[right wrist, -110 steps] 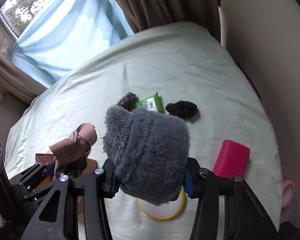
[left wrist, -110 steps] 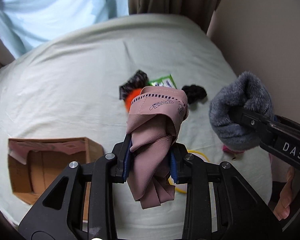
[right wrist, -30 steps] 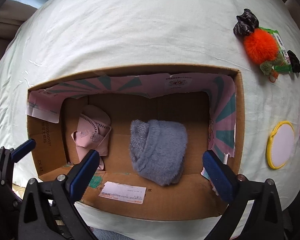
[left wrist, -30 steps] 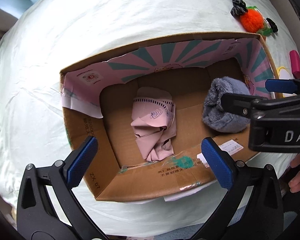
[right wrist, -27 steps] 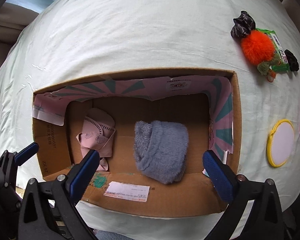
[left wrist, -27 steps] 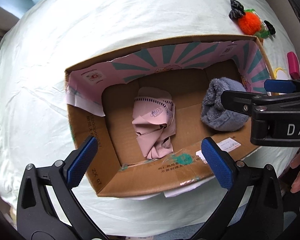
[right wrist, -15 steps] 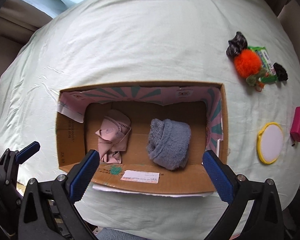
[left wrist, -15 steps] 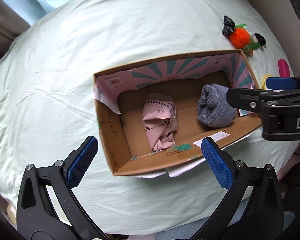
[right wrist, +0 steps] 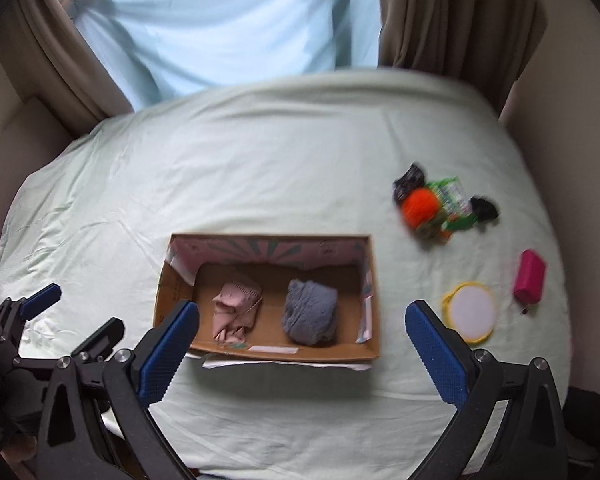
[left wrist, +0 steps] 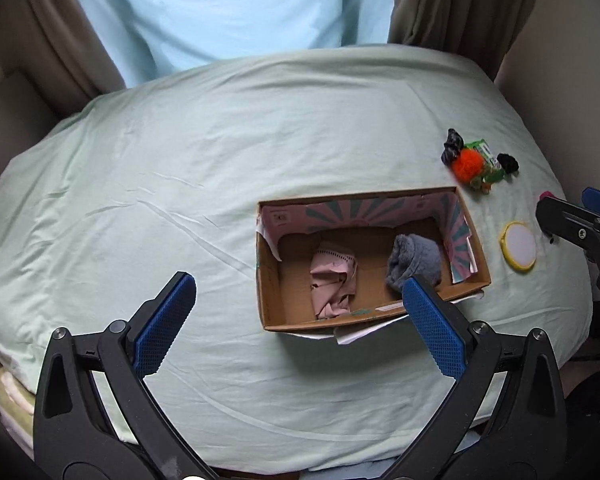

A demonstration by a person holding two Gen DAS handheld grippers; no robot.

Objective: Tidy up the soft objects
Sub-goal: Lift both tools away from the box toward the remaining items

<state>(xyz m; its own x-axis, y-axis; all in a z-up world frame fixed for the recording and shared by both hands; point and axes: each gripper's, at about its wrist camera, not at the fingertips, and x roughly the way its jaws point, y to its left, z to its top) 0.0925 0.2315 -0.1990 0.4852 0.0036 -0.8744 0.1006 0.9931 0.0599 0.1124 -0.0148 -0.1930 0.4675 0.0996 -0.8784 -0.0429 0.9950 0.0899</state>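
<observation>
An open cardboard box rests on the pale green bed. Inside it lie a folded pink cloth on the left and a grey fluffy sock on the right. High above the bed's near side, my left gripper stands open with nothing between its fingers. My right gripper is open and empty too, hovering above the box's near wall. An orange pompom lies beyond the box at the right, beside two black scrunchies.
A green packet sits by the pompom. A yellow-rimmed round mirror and a pink case lie right of the box. Brown curtains and a light blue sheet hang behind the bed. A wall runs along the right.
Both grippers let go of the pink cloth and the grey sock in the box, then rose and drew back from it. The box now looks much smaller in both views.
</observation>
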